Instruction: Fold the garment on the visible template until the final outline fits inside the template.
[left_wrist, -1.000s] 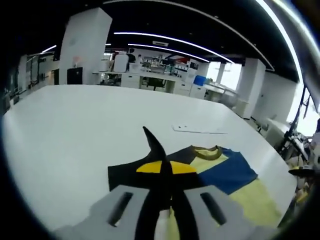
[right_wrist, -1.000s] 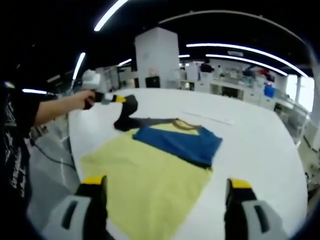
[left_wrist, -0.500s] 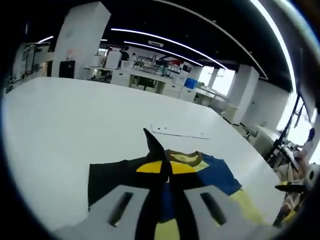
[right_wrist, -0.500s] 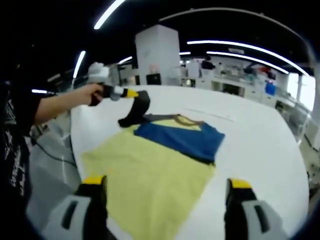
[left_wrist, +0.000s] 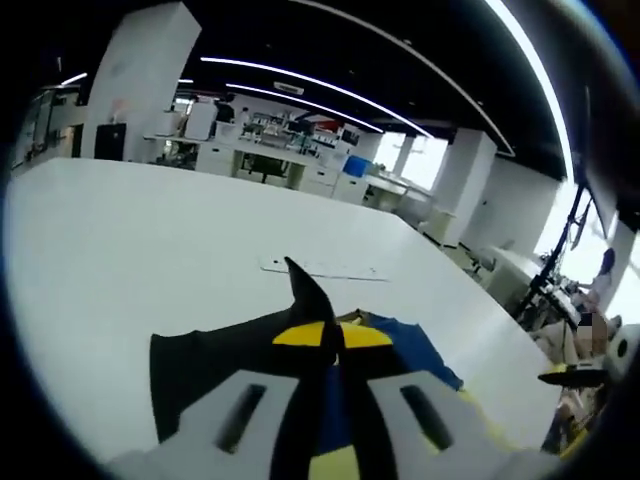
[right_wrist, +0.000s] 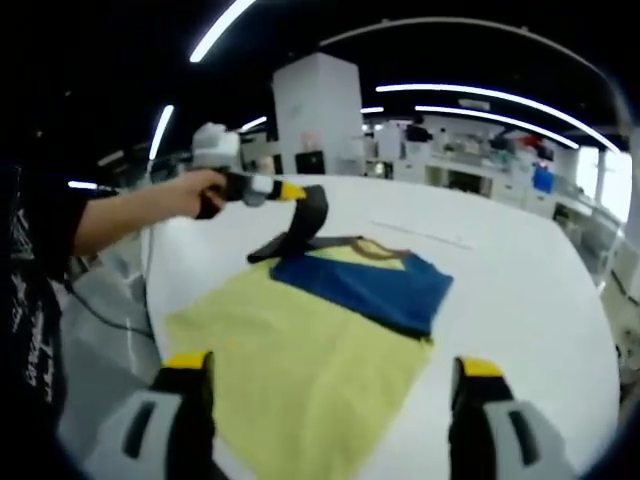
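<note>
A yellow shirt (right_wrist: 300, 350) lies flat on the white table (right_wrist: 530, 300), its blue sleeve (right_wrist: 370, 285) folded across the chest. My left gripper (right_wrist: 292, 190), held by a hand, is shut on the black sleeve (right_wrist: 305, 220) and holds it lifted above the collar area. In the left gripper view the shut jaws (left_wrist: 330, 335) pinch black fabric that pokes up between them; the black sleeve (left_wrist: 200, 365) hangs below, with the blue sleeve (left_wrist: 400, 340) to its right. My right gripper (right_wrist: 330, 400) hovers open over the shirt's near hem, holding nothing.
A thin pale strip (right_wrist: 420, 235) lies on the table beyond the collar, also seen as a strip (left_wrist: 320, 270) in the left gripper view. The person's arm (right_wrist: 130, 215) reaches in from the left, along the table edge. Desks and pillars stand far behind.
The left gripper has carried the black sleeve up and inward, from beside the shirt toward the collar and blue sleeve. The right gripper has stayed put and open.
</note>
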